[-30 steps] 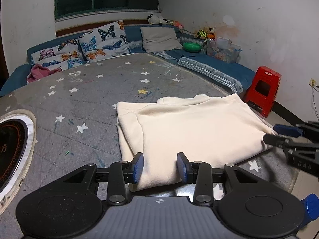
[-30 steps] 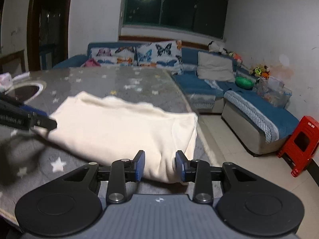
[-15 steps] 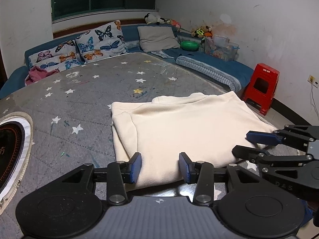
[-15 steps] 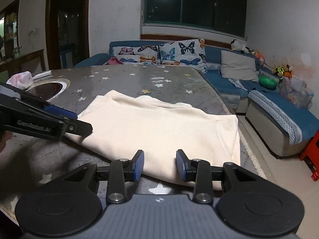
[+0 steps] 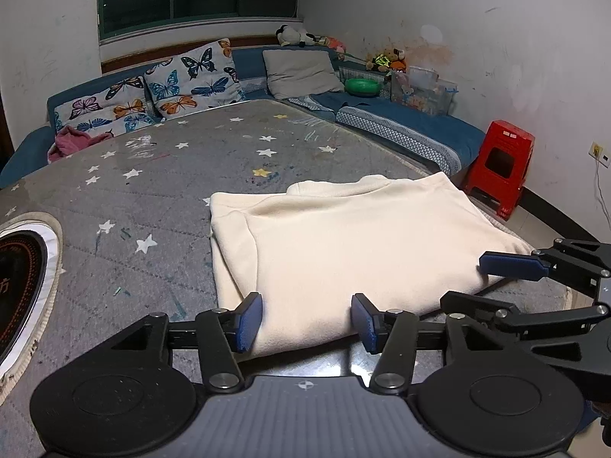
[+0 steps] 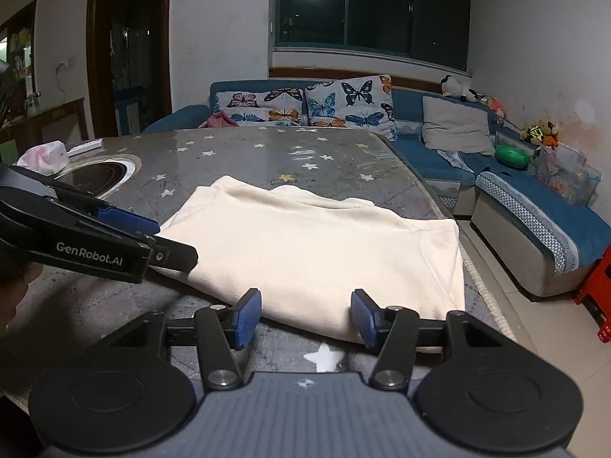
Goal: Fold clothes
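Item: cream garment (image 5: 355,252), folded to a flat rectangle with the collar at its far edge, lying on the star-printed table cover (image 5: 160,198). It lay directly ahead of both tools, its near hem just beyond the fingertips of each, and ran close to the table edge on the side of the right tool.

Left gripper (image 5: 306,318): fingers spread wide, blue pads bracketing the near hem, nothing between them gripped. Judged to be lined up on the hem's corner nearest it, ready to close for a further fold.

Right gripper (image 6: 306,316): fingers likewise spread, empty, facing the hem at the opposite end. The matched stance at the two ends suggested a lift of both corners together, so the cloth would fold evenly.

Markings: "GenRobot.AI" in white on the left tool's arm, read in the right wrist view. Partial orange characters on the round black plate (image 5: 17,278) set into the table, to the left of the left tool; illegible.

Also noted: butterfly cushions (image 5: 191,76) on the blue sofa (image 5: 412,122) well beyond the garment; red stool (image 5: 500,171) off to the right.
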Available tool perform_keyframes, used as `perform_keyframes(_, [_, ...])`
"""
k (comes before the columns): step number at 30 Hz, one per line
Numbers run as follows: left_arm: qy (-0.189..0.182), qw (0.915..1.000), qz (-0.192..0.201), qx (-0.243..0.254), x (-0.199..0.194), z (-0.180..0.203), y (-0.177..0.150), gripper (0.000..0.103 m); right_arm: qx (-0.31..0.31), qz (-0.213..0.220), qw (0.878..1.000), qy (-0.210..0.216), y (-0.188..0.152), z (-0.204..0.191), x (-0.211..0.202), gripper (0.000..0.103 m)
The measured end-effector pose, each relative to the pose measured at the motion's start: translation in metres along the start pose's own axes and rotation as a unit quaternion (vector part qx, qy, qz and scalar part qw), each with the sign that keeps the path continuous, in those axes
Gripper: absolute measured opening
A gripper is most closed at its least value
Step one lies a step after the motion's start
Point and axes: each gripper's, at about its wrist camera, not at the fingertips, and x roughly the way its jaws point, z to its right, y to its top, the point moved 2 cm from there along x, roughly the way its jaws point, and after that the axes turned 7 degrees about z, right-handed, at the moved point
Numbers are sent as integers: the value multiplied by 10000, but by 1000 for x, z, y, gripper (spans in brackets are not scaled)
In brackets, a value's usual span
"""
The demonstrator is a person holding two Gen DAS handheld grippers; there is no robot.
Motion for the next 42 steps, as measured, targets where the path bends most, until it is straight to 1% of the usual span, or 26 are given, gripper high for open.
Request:
perform_keyframes(4, [-10, 10000, 8, 8, -2, 1, -1, 59, 80, -17, 10000, -45, 0, 0, -2, 58])
perform_keyframes(6, [-23, 10000, 16, 11, -4, 2, -2, 60, 119, -11, 9999, -79, 0, 0, -4, 63])
perform_keyframes(7, [-30, 10000, 21, 16, -4, 2, -2, 60, 139, -9, 9999, -95, -1, 0, -5, 69])
perform_keyframes(8, [-37, 10000, 26, 20, -5, 3, -2, 62, 158, -7, 9998, -111, -1, 0, -6, 71])
perform_keyframes(18, [-73, 9999, 76, 48, -12, 5, -5, 68, 335, 8, 9991, -267, -4, 2, -15, 72])
perform_keyframes(20, [-79, 9999, 79, 51, -14, 6, -5, 70, 355, 3, 9989, -293, -5, 2, -17, 79])
perform_keyframes(27, [-90, 9999, 77, 76, -17, 10, -9, 76, 419, -8, 9984, -382, -8, 3, -23, 84])
perform_keyframes(35, [-108, 9999, 72, 114, -22, 13, -14, 88, 432, -38, 9978, -499, -11, 2, -30, 94])
perform_keyframes(42, [-75, 9999, 87, 117, -26, 13, -17, 94, 393, -23, 9975, -581, -13, 0, -35, 102])
